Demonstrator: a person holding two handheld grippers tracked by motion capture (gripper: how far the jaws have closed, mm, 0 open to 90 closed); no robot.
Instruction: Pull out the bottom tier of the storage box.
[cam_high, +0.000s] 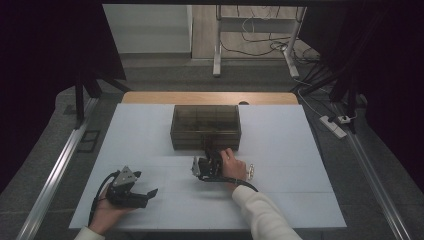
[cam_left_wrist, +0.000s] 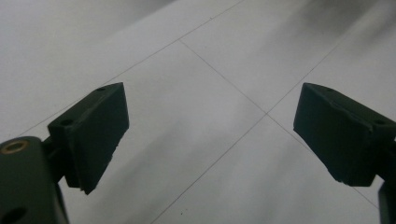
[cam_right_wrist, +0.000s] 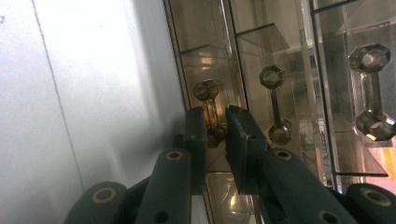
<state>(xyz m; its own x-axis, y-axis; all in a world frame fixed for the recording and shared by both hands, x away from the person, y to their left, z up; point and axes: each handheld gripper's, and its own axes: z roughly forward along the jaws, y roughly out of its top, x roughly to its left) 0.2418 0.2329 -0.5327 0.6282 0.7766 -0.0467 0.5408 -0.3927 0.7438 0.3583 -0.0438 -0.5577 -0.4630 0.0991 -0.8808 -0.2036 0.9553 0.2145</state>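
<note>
Right gripper (cam_right_wrist: 216, 122) clamped on drawer handle (cam_right_wrist: 208, 100) at front of smoked acrylic drawer box (cam_high: 205, 126), mid-counter (cam_high: 150, 135) | Handles: three dumbbell-shaped, one per drawer, two ungripped | Left gripper (cam_left_wrist: 210, 135) spread wide, holding nothing, above bare near-left counter | Grippers: two
</note>
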